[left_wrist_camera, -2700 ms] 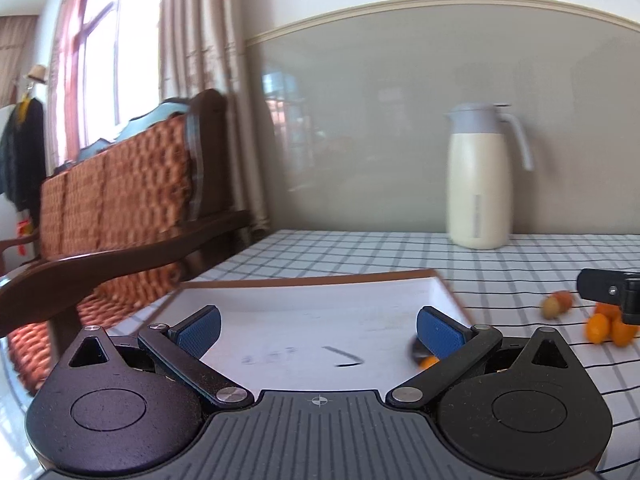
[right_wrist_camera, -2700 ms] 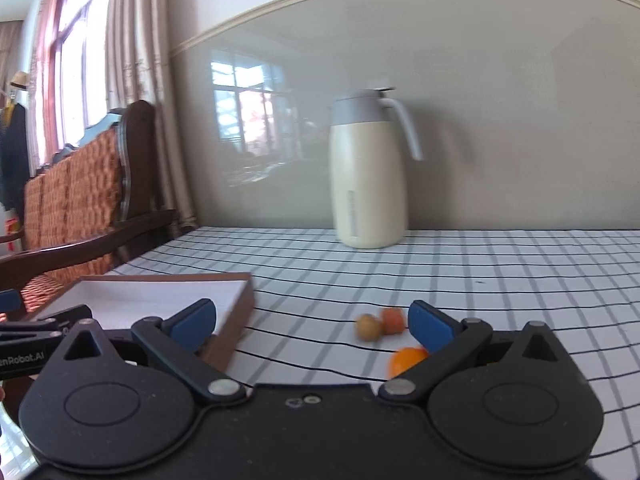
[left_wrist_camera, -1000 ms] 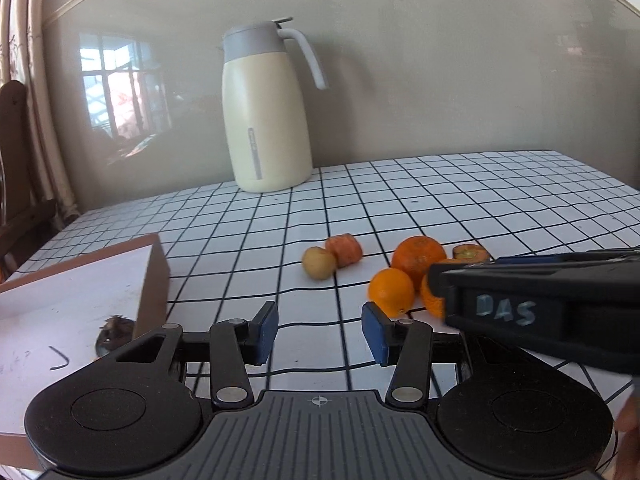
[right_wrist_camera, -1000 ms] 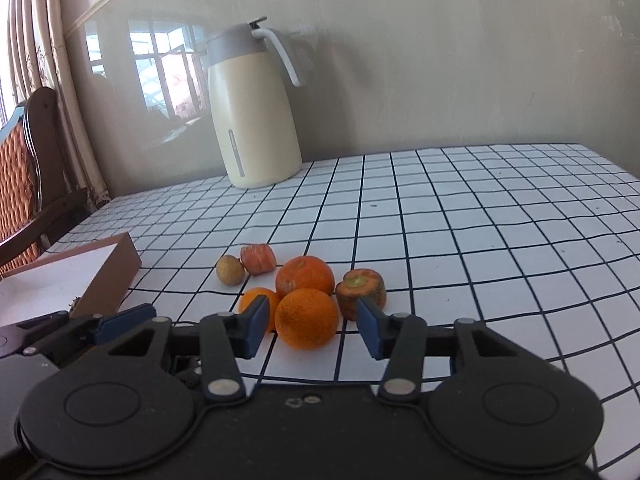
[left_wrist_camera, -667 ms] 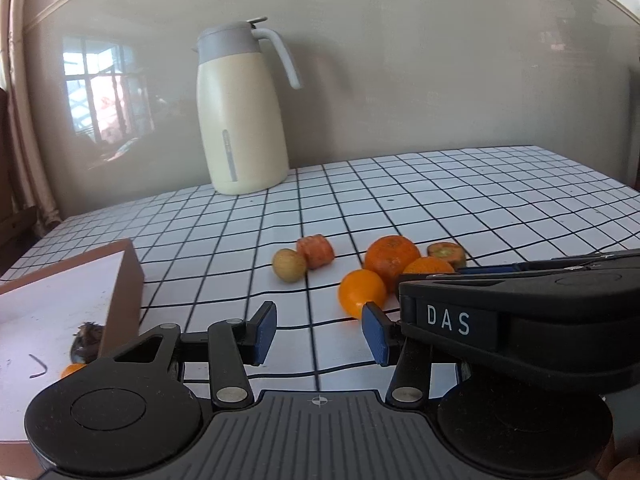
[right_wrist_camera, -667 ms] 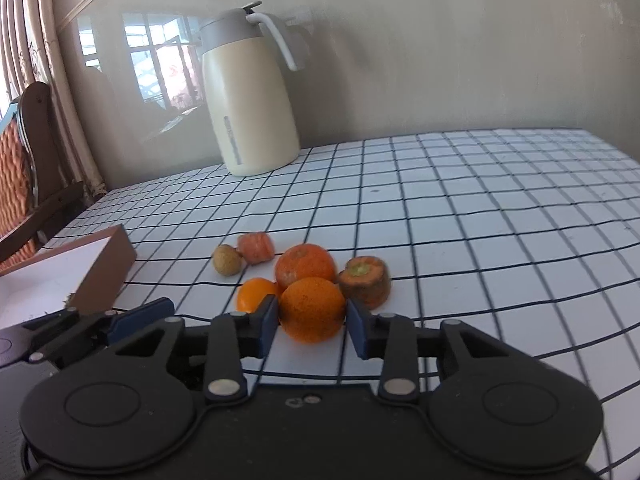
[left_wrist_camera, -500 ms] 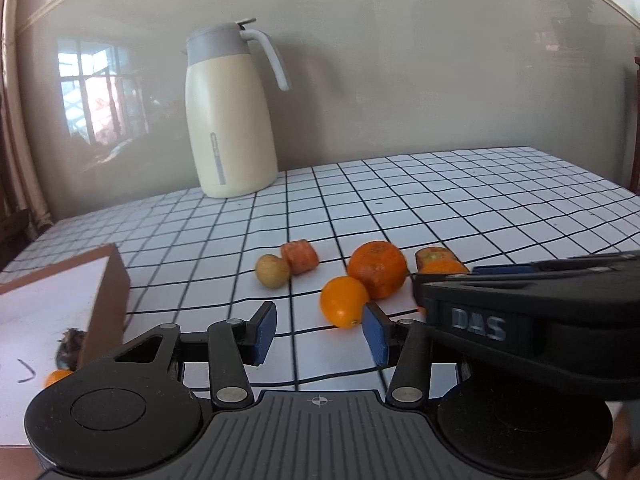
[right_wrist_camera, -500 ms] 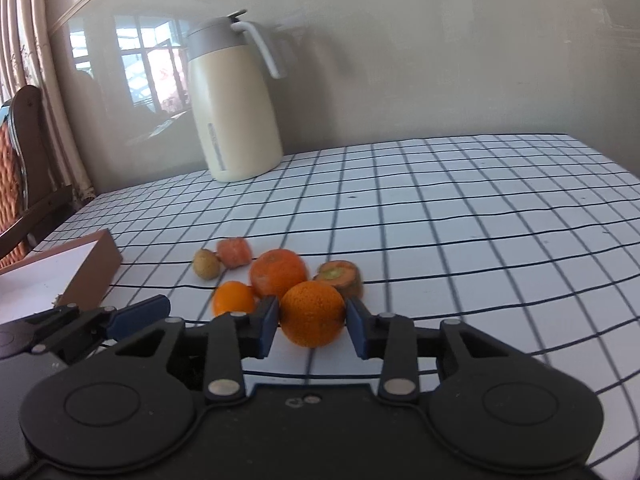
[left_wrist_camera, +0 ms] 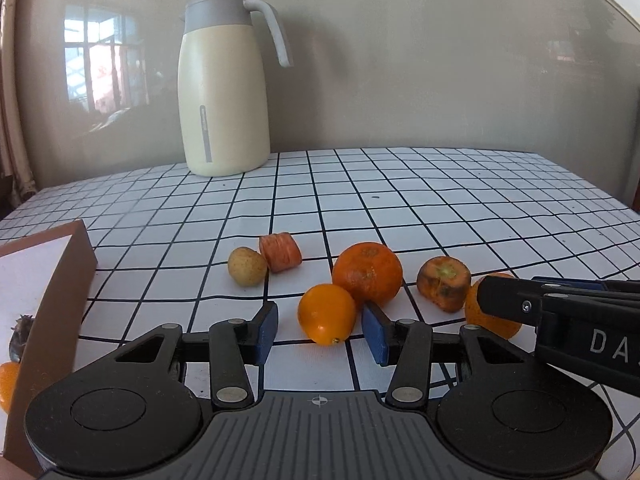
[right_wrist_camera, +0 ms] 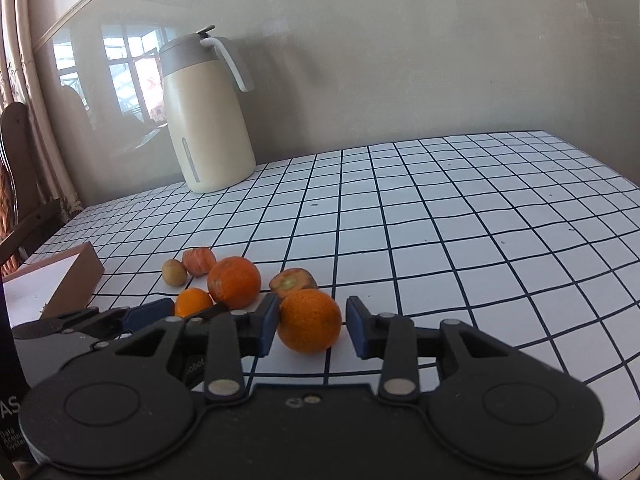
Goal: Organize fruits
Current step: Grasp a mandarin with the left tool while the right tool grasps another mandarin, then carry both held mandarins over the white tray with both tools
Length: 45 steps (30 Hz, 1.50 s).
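Observation:
Fruits lie in a cluster on the checked tablecloth. In the left wrist view my left gripper point(left_wrist_camera: 320, 330) is open, its blue pads either side of a small orange point(left_wrist_camera: 327, 313) without clamping it. Behind it are a larger orange point(left_wrist_camera: 367, 273), a brownish fruit point(left_wrist_camera: 443, 283), a small tan fruit point(left_wrist_camera: 247, 266) and a ribbed orange piece point(left_wrist_camera: 280, 257). In the right wrist view my right gripper point(right_wrist_camera: 312, 326) stands around a big orange point(right_wrist_camera: 310, 320); the left pad touches it, the right pad shows a small gap. The brown box point(left_wrist_camera: 52, 280) sits at the left.
A cream thermos jug point(left_wrist_camera: 222, 100) stands at the back by the wall. The box holds a dark fruit point(left_wrist_camera: 20, 338) and an orange one point(left_wrist_camera: 7, 384). A wooden chair point(right_wrist_camera: 16, 184) is beyond the table's left edge. The right gripper's body point(left_wrist_camera: 568, 328) crosses the left wrist view.
Both grippers came from the box to the fruit cluster. The left moved in on the small orange. The right closed on the big orange, then its pads widened slightly.

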Tool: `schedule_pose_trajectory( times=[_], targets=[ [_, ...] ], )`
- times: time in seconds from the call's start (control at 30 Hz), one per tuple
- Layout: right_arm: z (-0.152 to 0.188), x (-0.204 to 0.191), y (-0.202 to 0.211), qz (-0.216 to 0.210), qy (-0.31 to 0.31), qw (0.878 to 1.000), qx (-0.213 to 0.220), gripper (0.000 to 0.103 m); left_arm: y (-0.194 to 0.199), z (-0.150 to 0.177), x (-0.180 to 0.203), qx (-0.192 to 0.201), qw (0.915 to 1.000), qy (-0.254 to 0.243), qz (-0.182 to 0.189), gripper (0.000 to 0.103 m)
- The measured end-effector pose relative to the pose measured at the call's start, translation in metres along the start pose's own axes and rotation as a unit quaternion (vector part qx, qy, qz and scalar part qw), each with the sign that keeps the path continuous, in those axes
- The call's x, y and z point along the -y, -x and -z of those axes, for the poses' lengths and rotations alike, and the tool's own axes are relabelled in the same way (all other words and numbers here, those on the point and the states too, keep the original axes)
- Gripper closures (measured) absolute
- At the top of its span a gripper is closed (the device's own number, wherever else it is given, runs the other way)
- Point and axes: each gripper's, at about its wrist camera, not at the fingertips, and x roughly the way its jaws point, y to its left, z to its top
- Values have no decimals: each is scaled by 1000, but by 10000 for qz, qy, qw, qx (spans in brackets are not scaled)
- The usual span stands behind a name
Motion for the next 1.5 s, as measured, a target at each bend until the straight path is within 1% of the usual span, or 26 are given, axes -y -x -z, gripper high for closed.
schedule_pose_trajectory(
  times=[0.03, 0.07, 0.1, 0.37, 0.43, 0.57, 0.7, 0.93, 1.07, 1.17, 1.33, 1.5],
  targets=[
    [0, 0, 0, -4, -19, 10000, -2, 74, 0, 1, -1, -1, 10000, 25, 46, 60],
    [0, 0, -1, -11, -32, 10000, -13, 72, 0, 1, -1, -5, 9999, 35, 98, 68],
    [0, 0, -2, -27, -48, 10000, -32, 72, 1, 1, 0, -6, 9999, 13, 131, 72],
    [3, -2, -6, -170, -59, 9997, -171, 74, 8, 5, -1, 9, 9999, -57, 100, 72],
    [3, -4, -6, -149, 58, 9997, -161, 74, 10, 6, -1, 24, 9999, -85, 48, 72],
    [3, -5, -4, -163, 100, 9997, -151, 75, 17, 8, -7, 45, 10000, -68, 19, 72],
    [3, -9, 3, -194, 239, 9995, -65, 75, 25, 11, -15, 63, 10000, -52, -24, 72],
    [9, -9, 4, -216, 371, 9989, -194, 75, 37, 16, -26, -3, 10000, 11, -37, 72],
    [12, -11, -4, -308, 323, 9985, -324, 73, 36, 20, -29, -65, 10000, 11, -37, 72],
    [12, -16, -6, -269, 400, 9984, -281, 74, 35, 20, -31, -97, 9999, 101, -17, 72],
    [12, -18, -7, -248, 482, 9982, -249, 75, 34, 21, -29, -84, 9999, 102, -33, 72],
    [11, -24, 3, -290, 643, 9975, -98, 75, 39, 19, -33, -23, 9998, 187, -25, 72]
  ],
)
